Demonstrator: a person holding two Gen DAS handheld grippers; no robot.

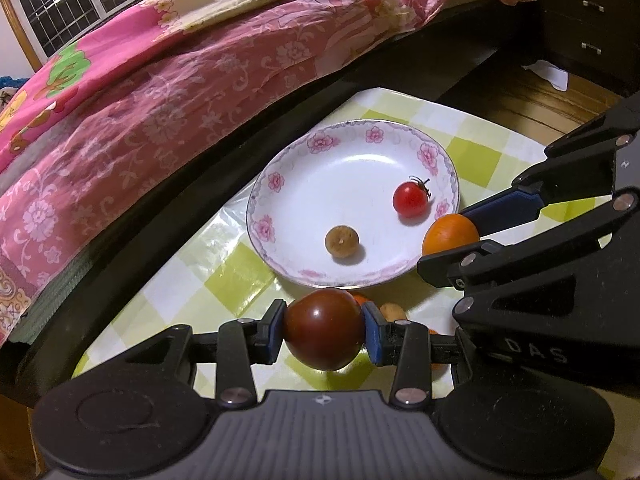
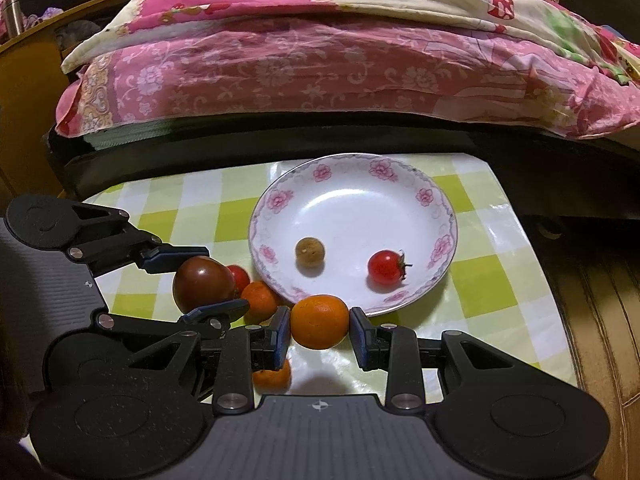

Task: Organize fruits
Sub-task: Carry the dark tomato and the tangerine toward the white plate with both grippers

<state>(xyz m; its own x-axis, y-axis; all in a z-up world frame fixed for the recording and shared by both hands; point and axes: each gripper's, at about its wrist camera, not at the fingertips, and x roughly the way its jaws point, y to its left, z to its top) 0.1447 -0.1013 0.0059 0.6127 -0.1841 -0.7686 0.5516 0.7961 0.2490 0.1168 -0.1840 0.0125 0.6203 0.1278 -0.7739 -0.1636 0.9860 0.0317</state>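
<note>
My left gripper is shut on a dark brown-red tomato, held just before the near rim of a white plate with pink flowers. My right gripper is shut on an orange mandarin at the plate's near rim. In the plate lie a red cherry tomato and a small brown round fruit. The mandarin and right gripper also show in the left wrist view; the dark tomato and left gripper show in the right wrist view.
Loose on the green-checked tablecloth left of the plate lie a small red tomato and two mandarins. A bed with pink bedding runs along the table's far edge. Wooden floor is at the right.
</note>
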